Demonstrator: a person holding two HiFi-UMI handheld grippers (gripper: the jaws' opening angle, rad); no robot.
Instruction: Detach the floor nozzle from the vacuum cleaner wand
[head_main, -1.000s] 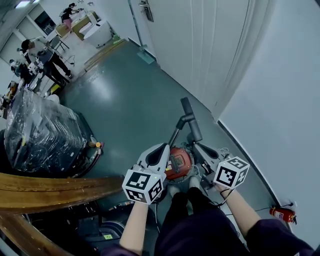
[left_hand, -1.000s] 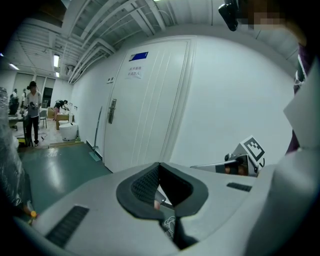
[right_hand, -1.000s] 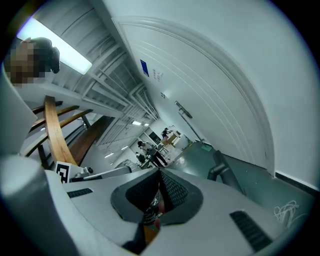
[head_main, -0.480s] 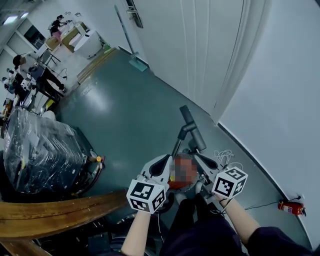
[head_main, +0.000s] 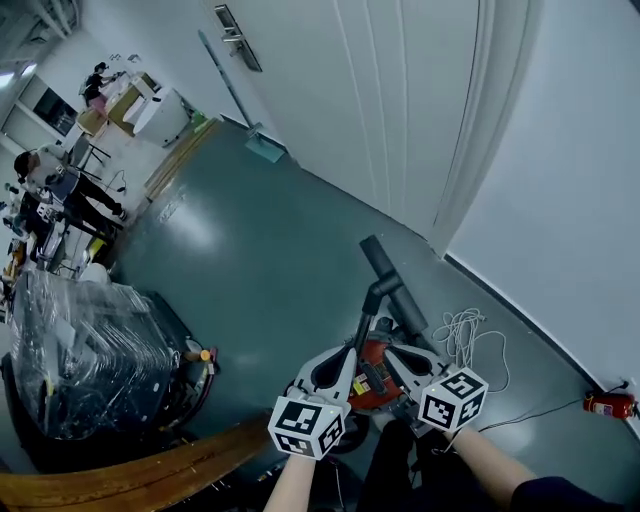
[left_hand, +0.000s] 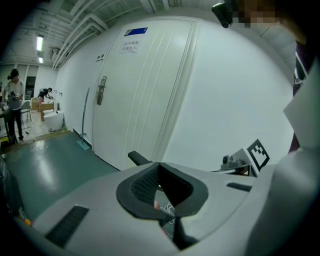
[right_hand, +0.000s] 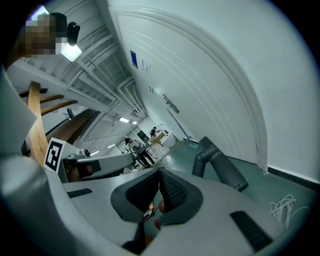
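A vacuum cleaner with a red body (head_main: 374, 376) stands on the green floor right in front of me. Its dark handle (head_main: 392, 276) sticks up and away; the same handle (right_hand: 221, 163) shows large in the right gripper view and small (left_hand: 139, 158) in the left gripper view. No floor nozzle shows in any view. My left gripper (head_main: 338, 362) hovers at the body's left side, jaws shut and empty (left_hand: 160, 166). My right gripper (head_main: 398, 352) hangs at the body's right side, also shut on nothing (right_hand: 160, 173). Neither visibly touches the vacuum.
A white cable (head_main: 472, 330) lies coiled on the floor to the right, and a red fire extinguisher (head_main: 606, 405) sits by the wall. A plastic-wrapped machine (head_main: 80, 355) and a wooden beam (head_main: 150, 470) stand at the left. White double doors (head_main: 390, 110) lie ahead; people stand far left.
Both grippers have sunk lower beside the red vacuum body and stayed shut. The head view has tilted, so the handle now sits lower in the picture.
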